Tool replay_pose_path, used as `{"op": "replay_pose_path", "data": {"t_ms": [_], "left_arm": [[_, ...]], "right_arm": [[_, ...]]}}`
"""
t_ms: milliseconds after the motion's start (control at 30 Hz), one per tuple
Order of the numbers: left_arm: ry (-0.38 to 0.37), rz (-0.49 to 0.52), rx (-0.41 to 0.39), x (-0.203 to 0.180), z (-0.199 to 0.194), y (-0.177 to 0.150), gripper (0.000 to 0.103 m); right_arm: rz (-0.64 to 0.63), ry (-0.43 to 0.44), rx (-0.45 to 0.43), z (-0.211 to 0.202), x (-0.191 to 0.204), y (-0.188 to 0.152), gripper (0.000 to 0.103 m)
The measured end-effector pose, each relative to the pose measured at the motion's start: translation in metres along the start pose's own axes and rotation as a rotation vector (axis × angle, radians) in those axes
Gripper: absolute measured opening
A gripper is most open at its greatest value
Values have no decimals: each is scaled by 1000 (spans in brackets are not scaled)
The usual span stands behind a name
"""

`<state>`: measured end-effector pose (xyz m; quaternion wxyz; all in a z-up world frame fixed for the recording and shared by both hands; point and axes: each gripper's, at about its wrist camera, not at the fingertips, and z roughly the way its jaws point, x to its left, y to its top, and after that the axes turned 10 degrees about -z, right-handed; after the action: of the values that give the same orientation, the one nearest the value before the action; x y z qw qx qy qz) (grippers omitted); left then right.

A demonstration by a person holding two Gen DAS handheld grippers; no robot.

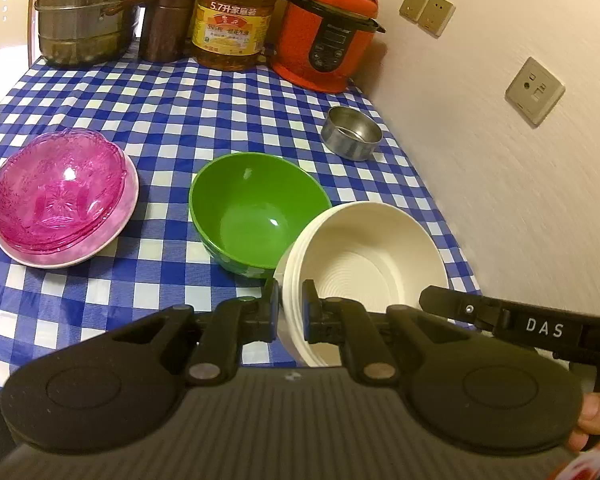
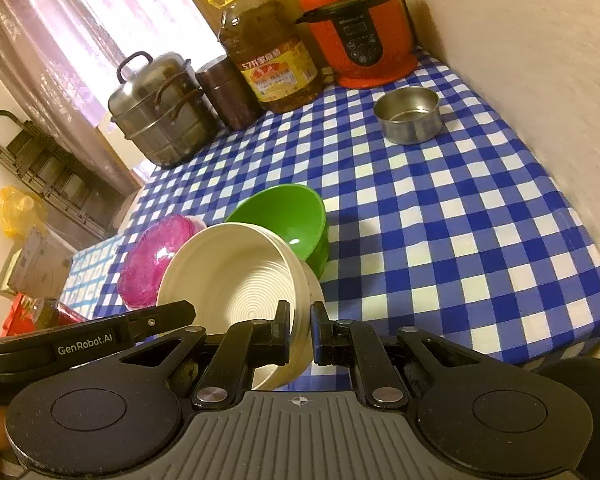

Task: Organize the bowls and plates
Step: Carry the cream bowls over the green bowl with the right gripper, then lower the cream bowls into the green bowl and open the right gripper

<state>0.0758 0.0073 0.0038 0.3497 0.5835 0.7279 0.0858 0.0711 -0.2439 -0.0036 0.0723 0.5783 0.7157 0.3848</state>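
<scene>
White bowls (image 1: 364, 256), a nested stack, held tilted above the near worktop (image 1: 160, 120), just beside the green bowl (image 1: 256, 208). Left tool (image 1: 291, 304) and right tool (image 2: 300, 320) each clamp opposite rim sides (two-handed hold presumably steadies the stack).

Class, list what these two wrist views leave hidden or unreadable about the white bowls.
- White bowls, left view: the left gripper covers the near rims, so their count is unclear.
- Right view: the right gripper covers the stack's base.
- Either view: whether the stack is lifted or rests on the cloth.
</scene>
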Motion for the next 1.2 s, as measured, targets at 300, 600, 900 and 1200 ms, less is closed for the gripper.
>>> {"op": "replay_pose_path", "data": {"t_ms": [300,600,900,1200], "left_arm": [[6,-15,-4,6,13,14,9],[12,-46,-10,20,37,49,10],[32,-54,6,37,72,79,9],[64,-43,66,48,104,87,9]], "right_arm": [[-9,-1,-3,17,-1,17,10],[-13,16,8,51,-7,45,9],[-20,26,31,94,-17,70,9],[-45,3,78,127,-20,75,9]]}}
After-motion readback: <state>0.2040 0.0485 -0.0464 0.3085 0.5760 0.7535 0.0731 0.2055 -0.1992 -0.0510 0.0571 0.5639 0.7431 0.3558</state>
